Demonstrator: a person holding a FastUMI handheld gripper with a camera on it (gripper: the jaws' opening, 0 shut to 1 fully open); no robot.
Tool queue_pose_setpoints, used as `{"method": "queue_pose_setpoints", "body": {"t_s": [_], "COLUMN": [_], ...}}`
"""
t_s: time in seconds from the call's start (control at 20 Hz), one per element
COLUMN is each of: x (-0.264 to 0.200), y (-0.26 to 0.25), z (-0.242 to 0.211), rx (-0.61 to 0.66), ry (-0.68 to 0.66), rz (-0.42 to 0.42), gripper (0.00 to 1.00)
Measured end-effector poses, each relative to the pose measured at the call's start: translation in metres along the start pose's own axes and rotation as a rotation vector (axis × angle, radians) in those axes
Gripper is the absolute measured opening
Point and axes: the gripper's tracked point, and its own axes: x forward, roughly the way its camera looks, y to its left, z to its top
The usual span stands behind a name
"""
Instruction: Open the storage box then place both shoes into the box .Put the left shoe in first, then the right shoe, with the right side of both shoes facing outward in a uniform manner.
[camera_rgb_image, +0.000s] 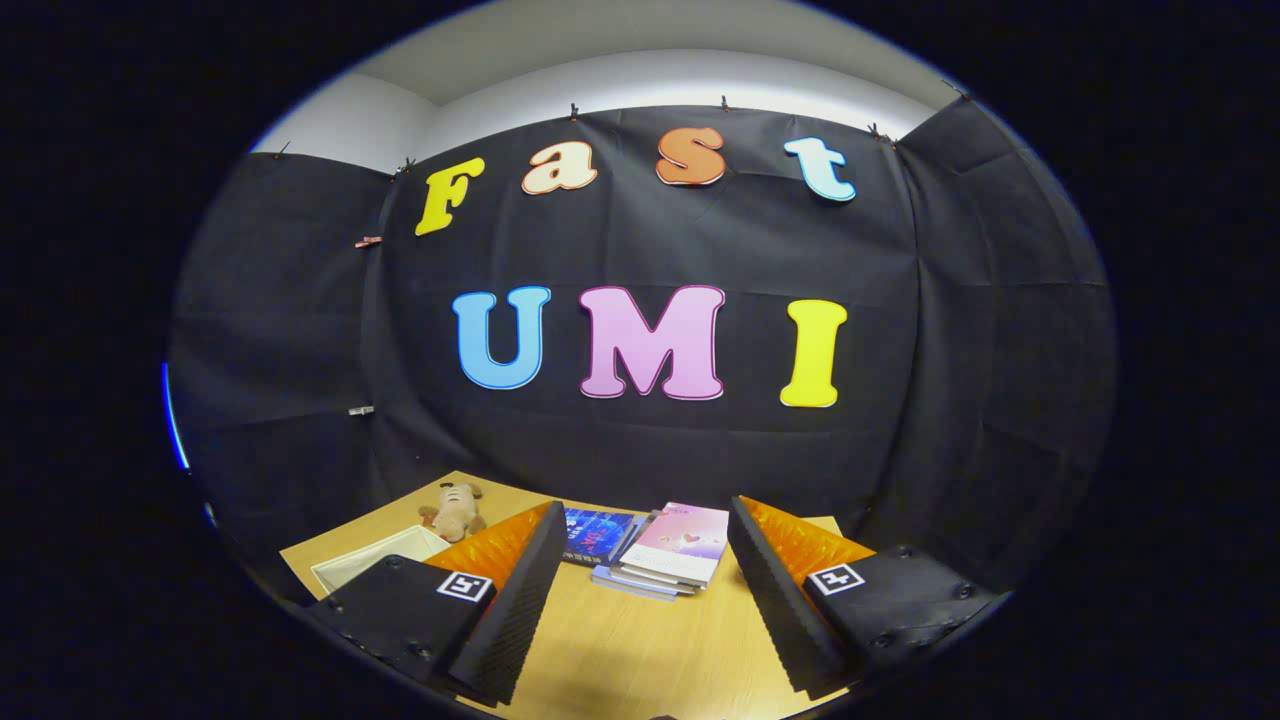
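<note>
My gripper (645, 520) stands open above the wooden table (640, 650), its two fingers (520, 590) spread wide with nothing between them. A white box (375, 560) lies on the table to the left, partly hidden behind the left finger; I cannot tell whether this is the storage box.
A stack of books (660, 555) lies just ahead of the fingers, in the gap between them. A small brown plush toy (455, 512) rests on the table at the far left, beyond the white box. The booth's black cloth wall rises behind the table.
</note>
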Motion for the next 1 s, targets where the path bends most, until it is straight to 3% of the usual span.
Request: {"method": "queue_pose_setpoints", "body": {"t_s": [0.5, 0.7, 1.0], "x": [-0.004, 0.005, 0.011], "y": [0.002, -0.01, -0.008], "z": [0.001, 0.01, -0.005], "rx": [0.019, -0.008, -0.012], "ry": [-0.091, -0.146, -0.087], "rz": [0.031, -0.075, -0.087], "gripper": [0.98, 0.97, 0.97]}}
